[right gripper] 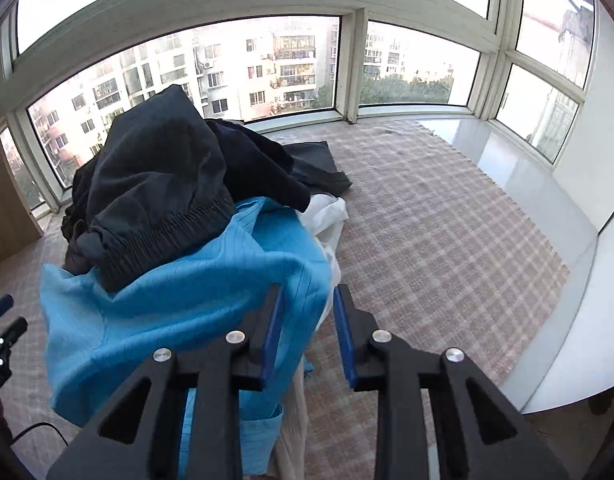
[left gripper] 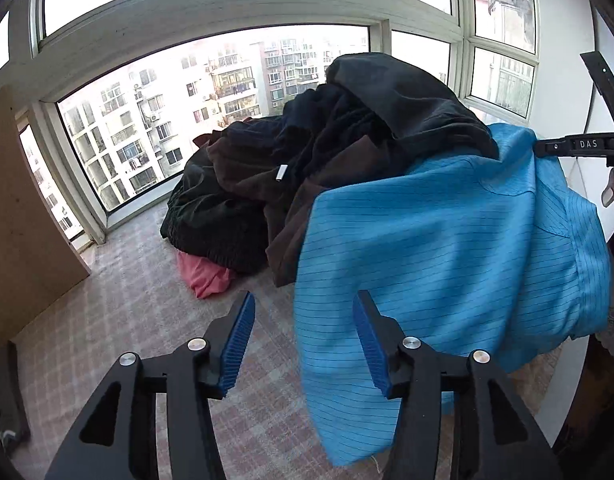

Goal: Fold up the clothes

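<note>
Clothes lying unfolded: bright blue pinstriped garment [left gripper: 447,248] draping over dark heaped pile [left gripper: 307,160] on checked cloth [right gripper: 427,208]. Left gripper [left gripper: 303,344] and right gripper [right gripper: 307,336] hovering, jaws wide, holding nothing. Folding not yet starting.

Daylit, strong backlight from windows [left gripper: 211,120]; upper panes blown out white. Dark clothes pile [left gripper: 307,168] underexposed, detail lost. Heavy fisheye bending, black vignette corners. Focus sharp, slight compression softness.

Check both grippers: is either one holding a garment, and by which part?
Nothing is clamped. The left gripper is open beside the blue garment; the right gripper is open too, with that garment's edge reaching between its fingers, unpinched.
</note>
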Demonstrator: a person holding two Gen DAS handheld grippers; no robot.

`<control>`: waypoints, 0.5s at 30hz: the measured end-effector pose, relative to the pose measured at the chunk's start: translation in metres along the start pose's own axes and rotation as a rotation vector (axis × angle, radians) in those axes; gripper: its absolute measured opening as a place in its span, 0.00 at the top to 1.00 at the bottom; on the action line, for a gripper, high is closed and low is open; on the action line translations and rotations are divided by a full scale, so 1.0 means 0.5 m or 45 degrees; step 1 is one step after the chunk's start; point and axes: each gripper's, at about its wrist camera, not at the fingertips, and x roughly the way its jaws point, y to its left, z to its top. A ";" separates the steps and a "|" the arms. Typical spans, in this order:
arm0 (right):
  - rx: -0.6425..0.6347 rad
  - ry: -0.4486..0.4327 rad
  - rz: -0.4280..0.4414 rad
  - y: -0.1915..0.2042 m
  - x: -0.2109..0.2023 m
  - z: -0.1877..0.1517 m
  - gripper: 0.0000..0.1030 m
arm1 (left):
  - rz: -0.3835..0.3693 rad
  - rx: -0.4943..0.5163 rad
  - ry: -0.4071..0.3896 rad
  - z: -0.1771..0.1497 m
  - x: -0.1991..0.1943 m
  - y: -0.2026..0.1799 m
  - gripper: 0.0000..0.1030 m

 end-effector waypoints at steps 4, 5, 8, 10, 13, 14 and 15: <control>-0.230 -0.126 -0.054 0.078 -0.082 0.062 0.46 | 0.067 -0.064 -0.024 0.013 -0.011 0.063 0.52; -0.264 -0.133 0.008 0.102 -0.100 0.082 0.35 | 0.082 -0.084 -0.026 0.015 -0.013 0.079 0.52; -0.358 -0.053 0.410 0.214 -0.104 0.143 0.32 | 0.103 -0.167 -0.022 0.001 -0.020 0.118 0.52; -0.433 -0.016 0.533 0.313 -0.076 0.168 0.32 | 0.106 -0.229 -0.010 -0.016 -0.027 0.136 0.52; -0.577 0.005 0.439 0.452 0.019 0.195 0.32 | 0.134 -0.282 0.008 -0.046 -0.036 0.157 0.52; -0.606 0.038 0.366 0.480 0.066 0.198 0.32 | 0.151 -0.293 0.014 -0.056 -0.041 0.166 0.52; -0.632 0.074 0.288 0.502 0.112 0.198 0.32 | 0.168 -0.304 0.020 -0.066 -0.046 0.174 0.52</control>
